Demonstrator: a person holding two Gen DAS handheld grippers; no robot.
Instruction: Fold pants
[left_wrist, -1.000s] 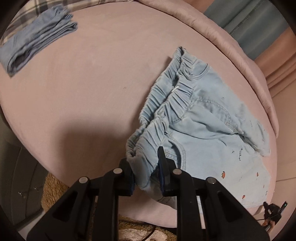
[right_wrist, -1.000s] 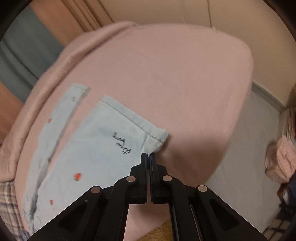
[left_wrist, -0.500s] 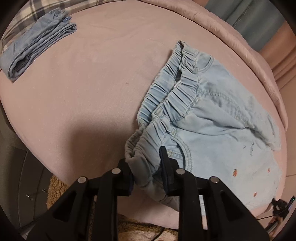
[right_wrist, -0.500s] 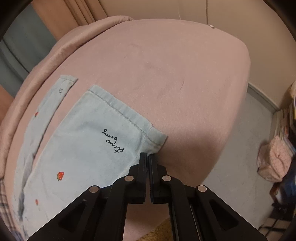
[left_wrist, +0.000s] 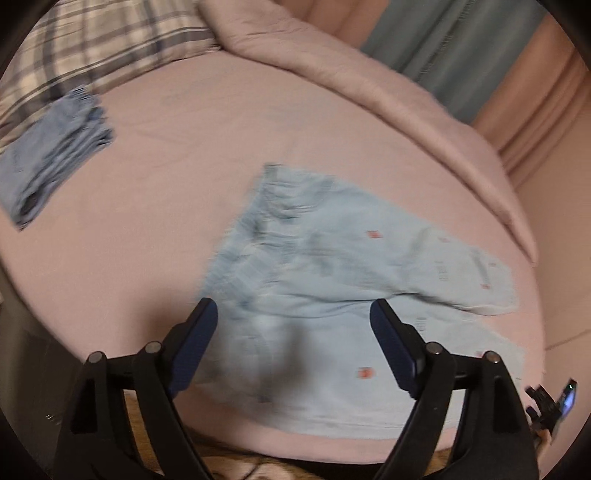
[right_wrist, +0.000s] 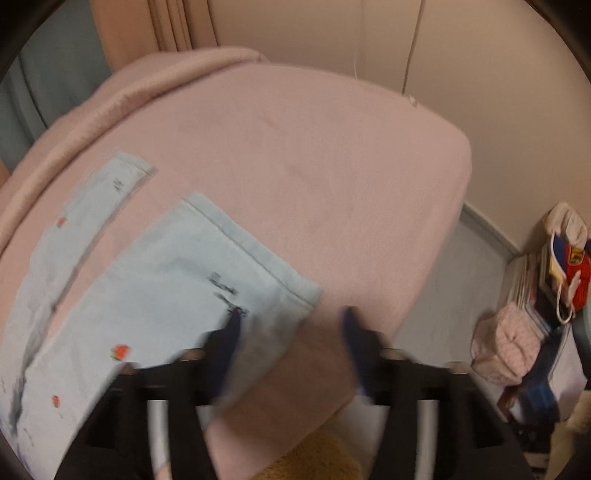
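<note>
Light blue pants (left_wrist: 332, 258) with small red strawberry prints lie spread flat on the pink bed (left_wrist: 184, 129). My left gripper (left_wrist: 293, 314) is open and empty, just above the waist end near the bed's front edge. In the right wrist view the pants' near leg (right_wrist: 177, 280) ends in a hem with black script, and the other leg (right_wrist: 92, 206) lies beyond it. My right gripper (right_wrist: 291, 321) is open and empty at that hem corner. Both views are motion-blurred.
A folded blue garment (left_wrist: 51, 158) lies at the bed's far left by a plaid pillow (left_wrist: 92, 48). A rolled pink duvet (left_wrist: 369, 85) runs along the far side. Bags and clutter (right_wrist: 535, 314) stand on the floor right of the bed's end.
Both grippers have opened and let go of the pants: the left released the waistband, the right released the leg hem. The pants now lie flat on the bed.
</note>
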